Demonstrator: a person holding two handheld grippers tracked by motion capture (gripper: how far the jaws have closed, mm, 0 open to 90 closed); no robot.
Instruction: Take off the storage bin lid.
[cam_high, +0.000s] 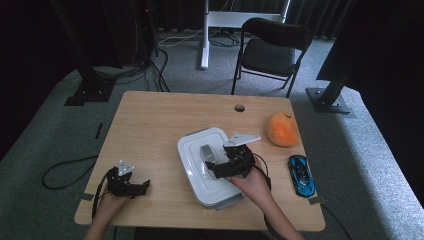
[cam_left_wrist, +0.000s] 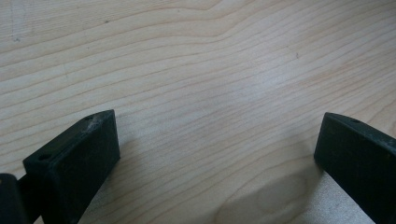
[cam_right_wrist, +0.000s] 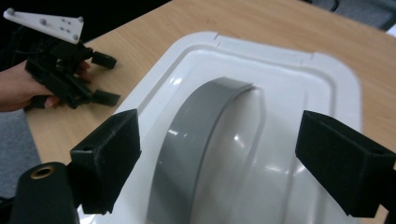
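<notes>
A white lidded box (cam_high: 197, 150) with a grey handle (cam_high: 206, 151) on its lid sits at the middle of the wooden table (cam_high: 150, 125). My right gripper (cam_high: 214, 167) hovers over the lid, open, its jaws standing either side of the grey handle (cam_right_wrist: 196, 135) without touching it. The white lid (cam_right_wrist: 289, 79) fills most of the right gripper view. My left gripper (cam_high: 145, 186) rests low at the table's front left, open, with bare wood (cam_left_wrist: 205, 93) between its jaws. The left gripper (cam_right_wrist: 100, 79) also appears far off in the right gripper view.
An orange plush fruit (cam_high: 282, 129) lies at the right of the table, and a blue toy car (cam_high: 301, 175) near the right front edge. A small round hole (cam_high: 239, 107) is near the far edge. A black chair (cam_high: 270, 50) stands beyond the table.
</notes>
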